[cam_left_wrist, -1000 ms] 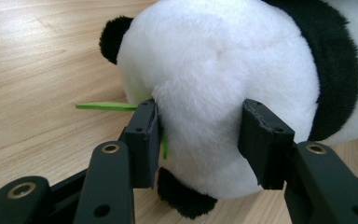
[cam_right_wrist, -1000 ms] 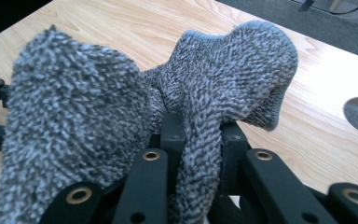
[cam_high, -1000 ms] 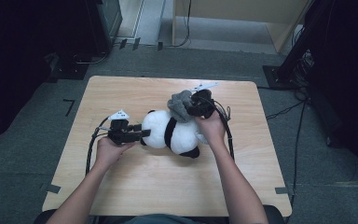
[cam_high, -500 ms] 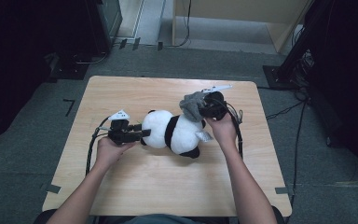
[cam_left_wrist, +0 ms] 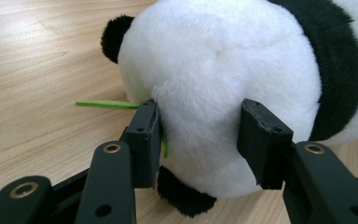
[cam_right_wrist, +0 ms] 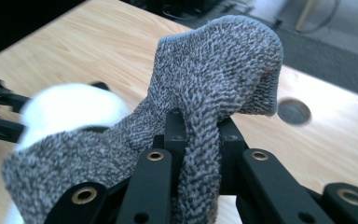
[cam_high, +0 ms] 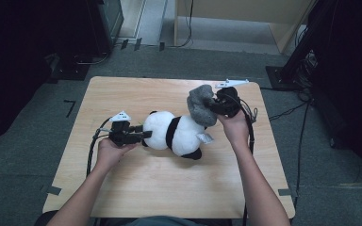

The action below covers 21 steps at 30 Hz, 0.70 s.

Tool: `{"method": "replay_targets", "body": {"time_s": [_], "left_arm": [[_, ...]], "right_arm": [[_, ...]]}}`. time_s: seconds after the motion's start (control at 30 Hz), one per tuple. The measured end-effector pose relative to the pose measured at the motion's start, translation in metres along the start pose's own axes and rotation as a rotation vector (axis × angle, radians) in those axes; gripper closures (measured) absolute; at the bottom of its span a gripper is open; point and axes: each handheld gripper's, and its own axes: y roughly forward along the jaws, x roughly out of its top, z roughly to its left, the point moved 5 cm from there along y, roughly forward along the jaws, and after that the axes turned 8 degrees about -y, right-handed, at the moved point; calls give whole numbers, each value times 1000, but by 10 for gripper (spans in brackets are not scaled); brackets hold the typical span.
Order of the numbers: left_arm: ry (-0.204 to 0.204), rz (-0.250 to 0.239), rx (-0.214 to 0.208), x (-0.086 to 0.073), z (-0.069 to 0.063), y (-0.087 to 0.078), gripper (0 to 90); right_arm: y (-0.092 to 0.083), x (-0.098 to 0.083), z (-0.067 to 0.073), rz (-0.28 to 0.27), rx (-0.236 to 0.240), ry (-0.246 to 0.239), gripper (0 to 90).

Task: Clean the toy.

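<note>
A black-and-white panda plush [cam_high: 174,134] lies on its side in the middle of the wooden table [cam_high: 169,188]. My left gripper [cam_high: 139,135] is shut on its white head at the left end; in the left gripper view the pads [cam_left_wrist: 144,135] press into the fur [cam_left_wrist: 214,70] from both sides. My right gripper [cam_high: 217,106] is shut on a grey knitted garment [cam_high: 199,107], raised over the panda's right end. In the right gripper view the knit [cam_right_wrist: 214,74] is pinched between the jaws [cam_right_wrist: 200,135] and hangs down toward the white plush [cam_right_wrist: 70,109].
A thin green strip [cam_left_wrist: 105,104] lies on the table beside the panda's head. A white tag [cam_high: 205,137] sticks out of the panda's back end. A round hole [cam_right_wrist: 293,111] is set in the tabletop. Cables [cam_high: 93,146] trail from both grippers. Dark equipment stands around the table.
My right gripper has risen and moved right with the grey knit, drawing it away from the panda's body. The left gripper and the panda have stayed where they were.
</note>
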Motion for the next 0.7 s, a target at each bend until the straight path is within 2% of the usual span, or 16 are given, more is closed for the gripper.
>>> {"method": "replay_targets", "body": {"time_s": [0.13, 0.3, 0.43, 0.7], "left_arm": [[5, 0, 2, 0, 0, 0, 520], [5, 0, 1, 0, 0, 0, 520], [9, -2, 1, 0, 0, 0, 520], [17, -3, 5, 0, 1, 0, 520]], "right_arm": [[2, 16, 18, -24, 33, -21, 803], [13, 33, 45, -49, 93, -46, 802], [26, 40, 67, -55, 148, -48, 802], [53, 51, 105, -50, 207, -89, 802]]}}
